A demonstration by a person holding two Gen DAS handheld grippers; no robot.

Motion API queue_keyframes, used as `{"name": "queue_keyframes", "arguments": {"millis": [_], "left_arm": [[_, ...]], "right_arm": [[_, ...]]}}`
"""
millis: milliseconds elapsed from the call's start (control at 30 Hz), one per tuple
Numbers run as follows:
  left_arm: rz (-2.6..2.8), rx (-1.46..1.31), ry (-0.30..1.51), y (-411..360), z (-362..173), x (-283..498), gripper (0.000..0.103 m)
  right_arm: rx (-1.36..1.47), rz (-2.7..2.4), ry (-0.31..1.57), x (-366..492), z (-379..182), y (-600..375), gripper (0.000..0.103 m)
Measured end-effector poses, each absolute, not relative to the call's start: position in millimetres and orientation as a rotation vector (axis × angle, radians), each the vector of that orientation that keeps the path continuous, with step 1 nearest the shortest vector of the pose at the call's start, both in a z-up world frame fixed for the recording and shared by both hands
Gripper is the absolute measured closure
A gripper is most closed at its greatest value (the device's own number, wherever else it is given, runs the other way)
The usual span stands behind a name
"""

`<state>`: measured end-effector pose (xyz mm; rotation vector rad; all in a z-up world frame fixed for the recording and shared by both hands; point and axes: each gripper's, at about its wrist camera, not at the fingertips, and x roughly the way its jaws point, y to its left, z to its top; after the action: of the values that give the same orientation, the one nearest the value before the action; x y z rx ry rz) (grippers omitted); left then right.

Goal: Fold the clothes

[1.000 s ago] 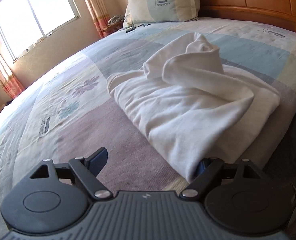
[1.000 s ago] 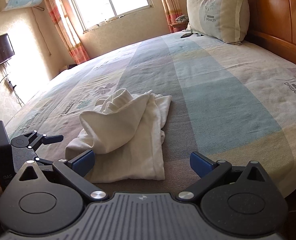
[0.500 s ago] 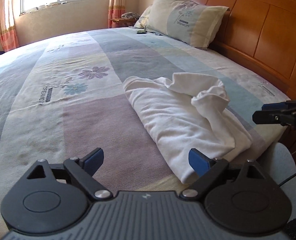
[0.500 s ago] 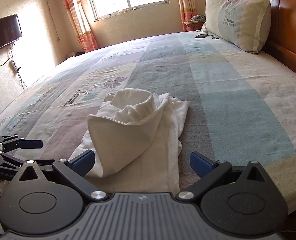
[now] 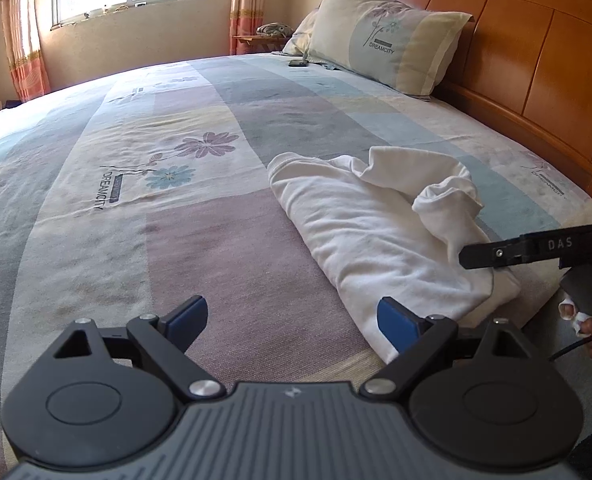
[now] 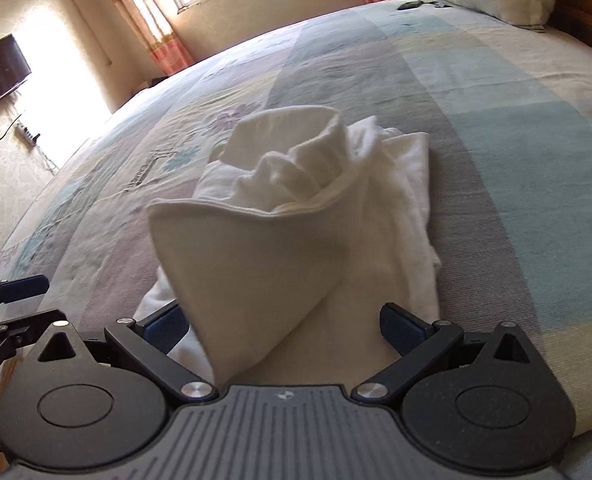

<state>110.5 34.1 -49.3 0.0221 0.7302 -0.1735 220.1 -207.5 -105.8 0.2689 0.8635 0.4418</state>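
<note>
The white garment (image 6: 296, 216) lies bunched directly ahead of the right gripper (image 6: 284, 328), its near flap between the spread fingers. The left gripper (image 5: 292, 320), also spread, has it ahead to its right

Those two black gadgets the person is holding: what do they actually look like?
Each gripper, left and right, is matte black plastic: a ribbed grey centre plate, two rounded discs, silver pivot screws, and hinged arms ending in blue finger pads. Seen side-on from the left camera, the right one shows white "DAS" lettering and a thin black cable. White tape wraps a fingertip.
</note>
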Motion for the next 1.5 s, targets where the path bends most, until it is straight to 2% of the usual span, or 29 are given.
{"name": "queue_keyframes", "arguments": {"millis": [200,400,567,767,967,1100,1233,1400,1500], "left_arm": [[-0.211,0.018,0.73,23,-51,125,0.011],[-0.244,0.038,0.736,12,-52,125,0.011],[-0.232,0.035,0.749,14,-54,124,0.011],[-0.313,0.143,0.745,-4,-52,125,0.011],[-0.477,0.458,0.705,-45,-64,112,0.011],[-0.563,0.518,0.666,-56,-68,115,0.011],[-0.635,0.475,0.649,-56,-61,132,0.011],[-0.647,0.241,0.64,-37,-44,183,0.011],[-0.664,0.19,0.618,-38,-52,215,0.011]], "right_arm": [[0.38,0.397,0.834,210,-105,-251,0.0],[0.682,0.56,0.791,219,-116,-269,0.0],[0.821,0.561,0.8,228,-129,-282,0.0],[0.951,0.561,0.768,230,-136,-302,0.0],[0.884,0.518,0.75,225,-126,-308,0.0],[0.875,0.508,0.752,219,-126,-312,0.0],[0.862,0.501,0.745,214,-123,-317,0.0],[0.815,0.483,0.692,204,-107,-328,0.0],[0.78,0.46,0.658,198,-97,-334,0.0]]}}
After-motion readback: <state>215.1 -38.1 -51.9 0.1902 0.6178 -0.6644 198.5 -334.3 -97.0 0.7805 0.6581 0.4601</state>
